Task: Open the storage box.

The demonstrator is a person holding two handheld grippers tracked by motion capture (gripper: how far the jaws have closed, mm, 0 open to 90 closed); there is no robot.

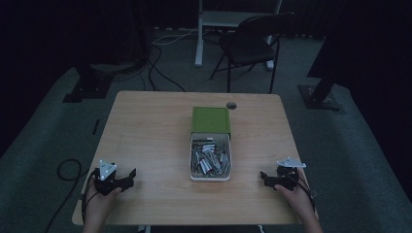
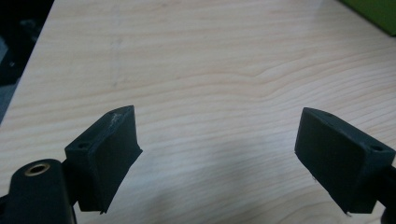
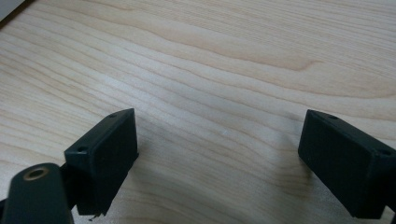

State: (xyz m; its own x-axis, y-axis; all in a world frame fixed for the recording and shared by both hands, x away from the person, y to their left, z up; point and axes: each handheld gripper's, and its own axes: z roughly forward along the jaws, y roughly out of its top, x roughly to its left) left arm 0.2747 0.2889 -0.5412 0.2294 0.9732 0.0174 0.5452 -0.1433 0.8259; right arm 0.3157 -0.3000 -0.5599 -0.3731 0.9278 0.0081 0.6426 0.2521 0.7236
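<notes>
A white tray point(image 1: 193, 165) full of several small metal parts lies at the table's middle, with a green box point(image 1: 210, 120) over its far end. My left gripper point(image 1: 130, 174) rests near the front left of the table, pointing toward the tray. In the left gripper view that gripper point(image 2: 218, 140) stands open over bare wood, nothing between its jaws, and a corner of the green box point(image 2: 373, 14) shows at top right. My right gripper point(image 1: 264, 175) sits at the front right, aimed at the tray. The right gripper view has its jaws point(image 3: 219, 140) wide apart and empty above the wood.
The wooden table point(image 1: 145, 131) has a round cable hole point(image 1: 231, 105) behind the green box. A dark folding chair point(image 1: 252, 41) and a white desk leg point(image 1: 199, 39) stand beyond the far edge. Cables lie on the floor at left point(image 1: 68, 170).
</notes>
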